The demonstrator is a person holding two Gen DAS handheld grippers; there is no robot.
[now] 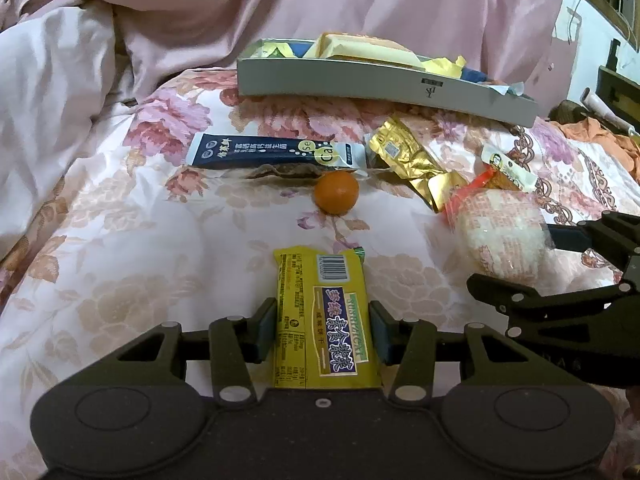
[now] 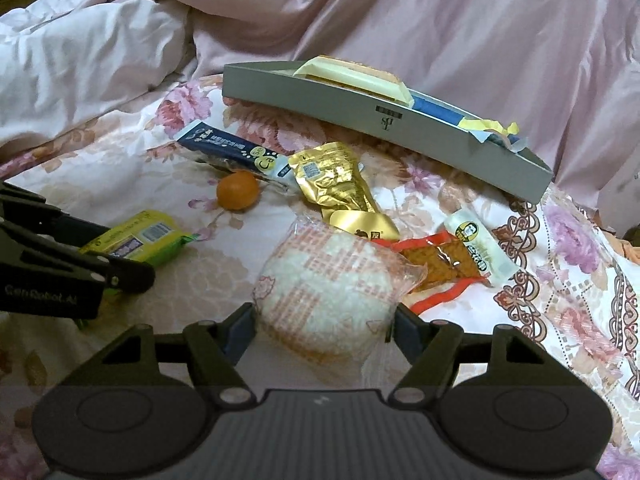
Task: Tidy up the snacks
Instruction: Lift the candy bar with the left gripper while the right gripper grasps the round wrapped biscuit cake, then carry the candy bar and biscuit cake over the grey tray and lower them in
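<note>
Yellow wrapping fills the gap of the left gripper [image 1: 324,328]: a biscuit pack [image 1: 326,320] lies lengthwise between its two fingers, barcode end pointing away toward the box. Both blue pads [image 1: 266,330] sit flat against the pack's long sides, so the left gripper is clamped on the pack, which rests low on the floral bedspread [image 1: 140,280].

From the right wrist view, the right gripper [image 2: 324,326] has a round rice cake [image 2: 328,300] in clear printed film between its fingers. Its near half sits inside the gap, the far half sticks out past the fingertips. The left pad [image 2: 240,328] touches the cake's edge; the right pad seems to meet only the loose film, so I cannot tell whether that grip is firm.

Between the two grippers and the box lie the other snacks, spread on the bedspread: an orange [image 1: 336,192] just beyond the pack, a dark blue sachet [image 1: 272,152] behind it, a gold pouch [image 2: 332,184] beside that, then an orange-red packet [image 2: 436,268] and a white stick [image 2: 480,248] off to the right, touching each other.

Farthest back stands the grey box [image 2: 360,112], tilted on the bedding, with a pale yellow pack [image 2: 352,76] and blue and yellow wrappers inside. Pink quilt [image 2: 440,20] is heaped behind it.
</note>
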